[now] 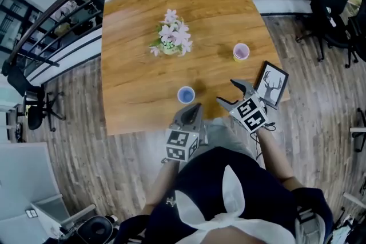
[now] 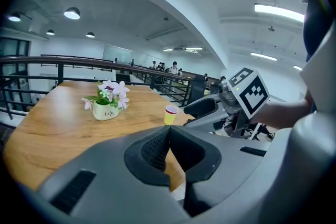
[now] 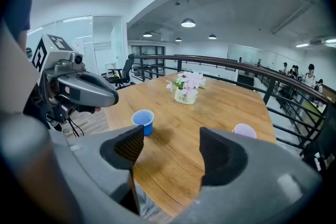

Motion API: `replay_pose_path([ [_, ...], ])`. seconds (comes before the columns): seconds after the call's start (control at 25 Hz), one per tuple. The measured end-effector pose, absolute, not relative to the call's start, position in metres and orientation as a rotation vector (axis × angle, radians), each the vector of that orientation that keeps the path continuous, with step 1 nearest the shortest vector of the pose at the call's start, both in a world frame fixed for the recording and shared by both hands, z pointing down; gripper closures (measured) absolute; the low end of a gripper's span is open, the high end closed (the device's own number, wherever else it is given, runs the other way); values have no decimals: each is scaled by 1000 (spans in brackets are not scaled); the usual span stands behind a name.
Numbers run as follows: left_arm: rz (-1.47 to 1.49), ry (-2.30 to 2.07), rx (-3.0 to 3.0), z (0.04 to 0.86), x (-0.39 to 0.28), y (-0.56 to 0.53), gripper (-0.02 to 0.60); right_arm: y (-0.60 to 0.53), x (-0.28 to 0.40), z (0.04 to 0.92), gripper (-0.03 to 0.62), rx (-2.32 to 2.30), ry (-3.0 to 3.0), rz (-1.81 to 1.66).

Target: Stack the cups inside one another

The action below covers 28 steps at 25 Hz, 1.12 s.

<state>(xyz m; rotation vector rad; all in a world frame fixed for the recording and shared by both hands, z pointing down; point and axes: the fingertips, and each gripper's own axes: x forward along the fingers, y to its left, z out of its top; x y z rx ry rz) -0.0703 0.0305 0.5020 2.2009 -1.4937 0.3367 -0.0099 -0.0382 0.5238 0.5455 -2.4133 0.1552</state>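
Note:
A blue cup (image 1: 186,95) stands upright near the wooden table's (image 1: 137,83) front edge. A yellow cup with a pink inside (image 1: 241,52) stands upright further back on the right. My left gripper (image 1: 197,107) is at the front edge just short of the blue cup, its jaws shut with nothing between them. My right gripper (image 1: 227,92) hovers open over the front right of the table, between the two cups and holding nothing. In the right gripper view the blue cup (image 3: 143,121) is left of the open jaws (image 3: 170,139) and the other cup (image 3: 244,131) shows behind the right jaw. The left gripper view shows the yellow cup (image 2: 171,114) beyond the shut tips (image 2: 169,129).
A small white pot of pink flowers (image 1: 171,37) stands mid-table. A framed deer picture (image 1: 271,84) lies at the front right corner beside my right gripper. Black railings (image 1: 68,14) and office chairs (image 1: 337,14) surround the table.

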Motion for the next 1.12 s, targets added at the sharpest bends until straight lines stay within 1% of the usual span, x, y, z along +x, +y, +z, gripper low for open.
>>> replay_pose_path([
  [0.68, 320, -1674, 1972, 522, -143, 69, 565, 0, -101, 543, 264, 243, -2440, 125],
  [1.12, 315, -1733, 1884, 529, -171, 72, 565, 2, -135, 557, 264, 140, -2426, 135],
])
